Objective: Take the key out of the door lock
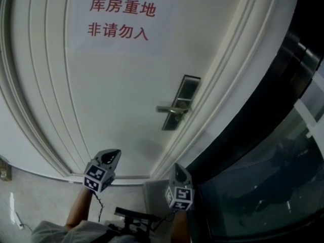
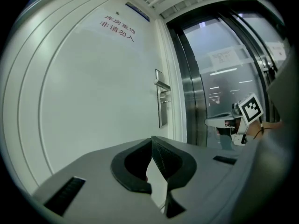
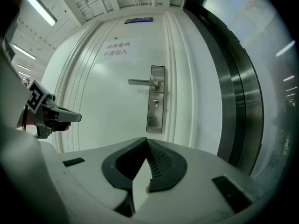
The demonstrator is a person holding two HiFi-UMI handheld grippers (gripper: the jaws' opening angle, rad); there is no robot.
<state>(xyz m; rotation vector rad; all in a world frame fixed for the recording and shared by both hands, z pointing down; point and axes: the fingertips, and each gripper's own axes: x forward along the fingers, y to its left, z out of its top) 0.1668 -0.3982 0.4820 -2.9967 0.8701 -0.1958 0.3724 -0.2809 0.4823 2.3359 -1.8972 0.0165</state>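
Key (image 3: pixel 155 105), apparently in door lock (image 3: pixel 156 90), beside door frame (image 3: pixel 174 78)

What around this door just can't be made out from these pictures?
- Key: in the right gripper view the keyhole on the lock plate is too small to show whether one sits in it. In the head view the plate is steeply slanted and dark.
- Blue plate above the door: its print is too small to read in the right gripper view.
- Behind the dark glass: only dim reflections show in the head view.

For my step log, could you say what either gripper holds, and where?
Nothing is held: left gripper and right gripper are both shut and empty.
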